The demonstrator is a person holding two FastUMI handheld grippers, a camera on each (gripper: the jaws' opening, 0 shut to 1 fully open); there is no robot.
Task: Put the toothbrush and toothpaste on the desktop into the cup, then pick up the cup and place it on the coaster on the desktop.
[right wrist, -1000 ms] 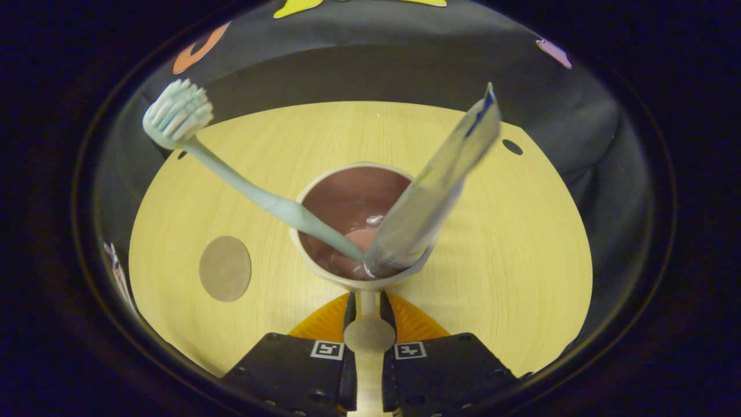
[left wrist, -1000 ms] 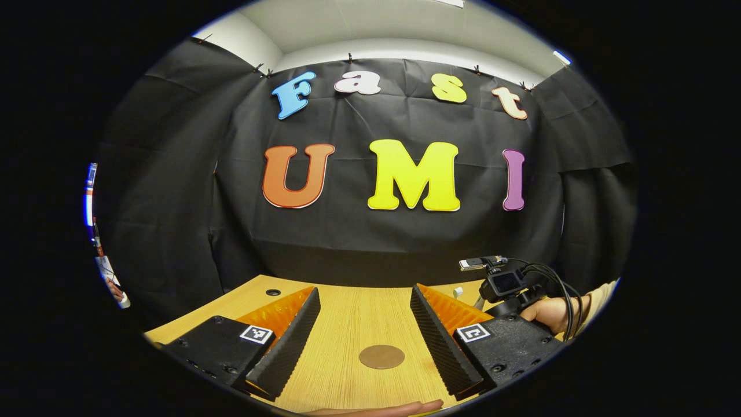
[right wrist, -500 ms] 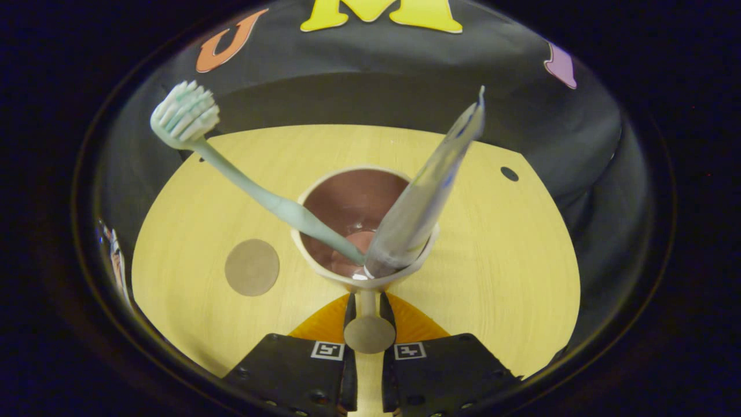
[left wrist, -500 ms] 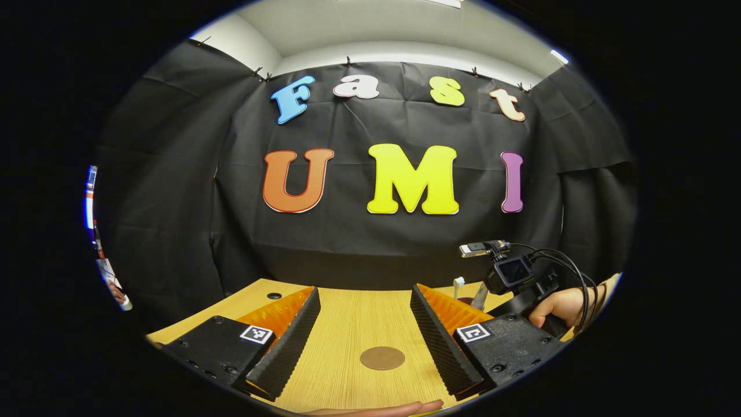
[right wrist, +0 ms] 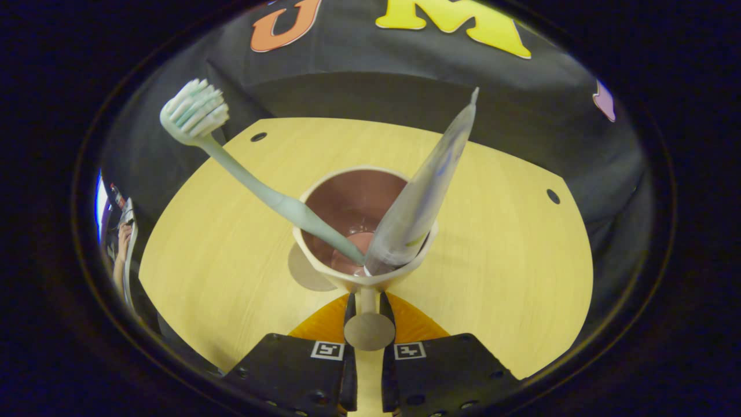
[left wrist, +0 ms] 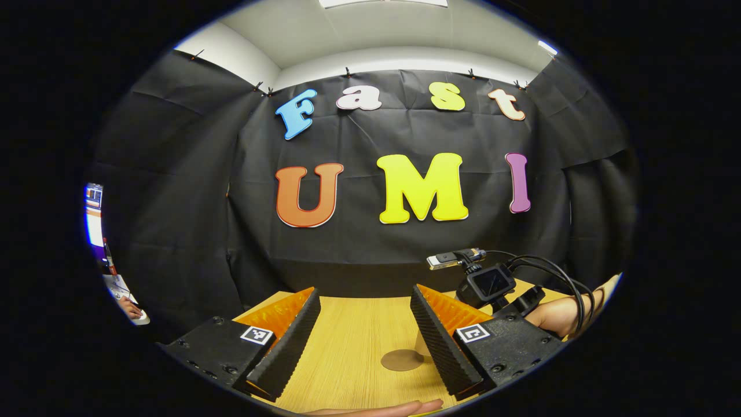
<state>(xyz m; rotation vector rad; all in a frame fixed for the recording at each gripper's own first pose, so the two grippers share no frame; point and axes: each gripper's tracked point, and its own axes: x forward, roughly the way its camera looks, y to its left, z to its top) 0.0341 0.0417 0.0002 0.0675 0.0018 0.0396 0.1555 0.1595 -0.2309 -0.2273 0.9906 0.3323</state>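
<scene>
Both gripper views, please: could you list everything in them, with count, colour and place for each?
cup: one, cream outside and brown inside, held by its handle over the desktop, partly covering the coaster.
toothbrush: one, pale green, standing in the cup, head leaning up to the left.
toothpaste: one tube, pale grey, standing in the cup, leaning up to the right.
coaster: one, brown and round, flat on the desktop, right by the cup's base.
desktop: one, light wood, with small dark holes near its far edge.
hand: one, holding the right gripper.
left gripper: one, open above the desktop.
right gripper: one, shut on the cup's handle.
</scene>
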